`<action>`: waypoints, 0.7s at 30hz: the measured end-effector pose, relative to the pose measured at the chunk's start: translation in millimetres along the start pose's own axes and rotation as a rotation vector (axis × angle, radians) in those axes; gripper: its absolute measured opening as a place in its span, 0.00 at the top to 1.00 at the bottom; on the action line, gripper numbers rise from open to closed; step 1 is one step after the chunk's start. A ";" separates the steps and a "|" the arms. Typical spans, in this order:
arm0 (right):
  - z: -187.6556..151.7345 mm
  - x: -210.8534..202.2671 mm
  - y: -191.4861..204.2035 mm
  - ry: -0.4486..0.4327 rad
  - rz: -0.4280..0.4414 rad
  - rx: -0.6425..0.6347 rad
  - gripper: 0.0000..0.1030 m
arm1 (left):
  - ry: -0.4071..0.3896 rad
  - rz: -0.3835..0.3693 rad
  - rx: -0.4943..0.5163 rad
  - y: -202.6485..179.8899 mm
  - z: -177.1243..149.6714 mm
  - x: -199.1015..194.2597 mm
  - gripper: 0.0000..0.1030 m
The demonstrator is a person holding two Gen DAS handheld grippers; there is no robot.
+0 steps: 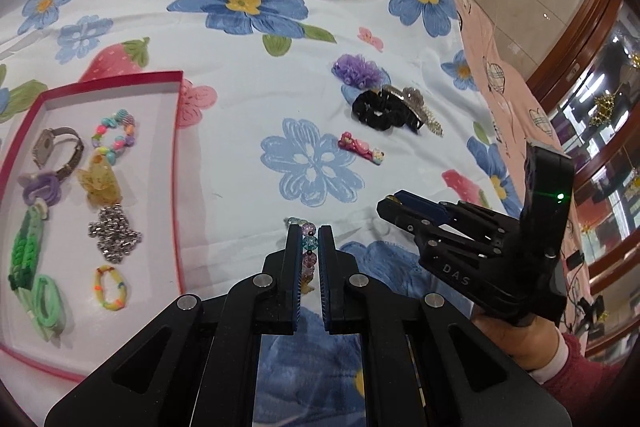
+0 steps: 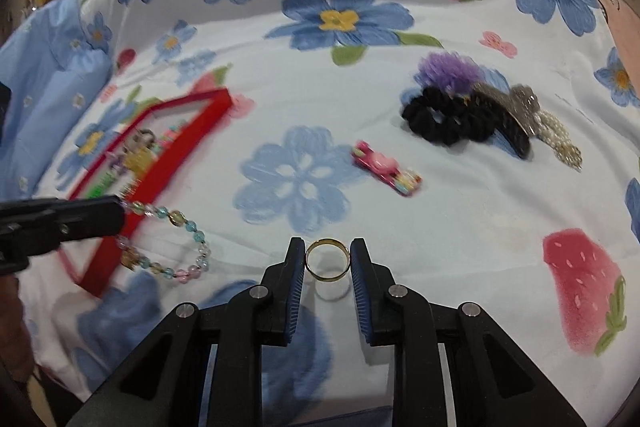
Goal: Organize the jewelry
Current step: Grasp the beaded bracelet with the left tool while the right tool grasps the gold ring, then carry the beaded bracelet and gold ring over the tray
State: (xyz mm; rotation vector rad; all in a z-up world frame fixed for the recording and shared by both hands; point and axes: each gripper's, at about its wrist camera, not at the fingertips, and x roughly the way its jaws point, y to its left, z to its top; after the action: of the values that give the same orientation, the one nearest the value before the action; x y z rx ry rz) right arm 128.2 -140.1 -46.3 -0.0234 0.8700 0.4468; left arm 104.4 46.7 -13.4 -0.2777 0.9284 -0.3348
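**A:** Count what you have, left to right.

**B:** At the left of your left wrist view sits one red tray [image 1: 176, 163] with eight pieces in it: a watch [image 1: 60, 151], a pastel bead bracelet [image 1: 116, 135], a lilac knot piece [image 1: 42, 187], a yellow translucent clip [image 1: 100, 183], a silver sparkly clip [image 1: 114, 235], a green braided band [image 1: 26, 251], a mint hair tie [image 1: 48, 301] and a small multicoloured loop [image 1: 111, 287]. Loose on the cloth at the centre right: one pink hair clip [image 1: 362, 147], one black scrunchie [image 1: 376, 109], one purple frilly piece [image 1: 358, 69] and one dark claw clip with pearls [image 1: 420, 107]. That's four, the last three bunched together and touching.

**A:** And the surface?

**B:** A white cloth [image 1: 248, 75] printed with blue flowers and strawberries; a pink printed fabric [image 1: 504, 67] hangs at its right edge. Beyond it, at the far right, you see tiled floor and curved wood-framed glass display cases.

**A:** What are you holding?

**B:** Your left gripper [image 1: 309, 251] is closed narrow on a glass-bead bracelet [image 2: 172, 243], clear, aqua, pink and amber beads. In the right wrist view its loop hangs off the fingers at the lower left, just beside the tray's near corner. Your right gripper [image 2: 327, 259] pinches a plain gold ring [image 2: 327, 259] upright between its blue pads [image 2: 296, 287], bottom centre, its shadow on the cloth below.
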 end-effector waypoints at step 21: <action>28.3 -9.7 93.6 -0.038 0.270 -0.071 0.77 | -0.162 0.093 -0.110 58.6 -3.6 -95.0 0.94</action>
State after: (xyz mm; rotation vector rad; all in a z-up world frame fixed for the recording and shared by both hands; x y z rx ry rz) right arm 107.3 -53.1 -5.8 0.0372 0.8231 0.7285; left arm 58.2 137.6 32.1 -0.3562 0.7981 -0.1735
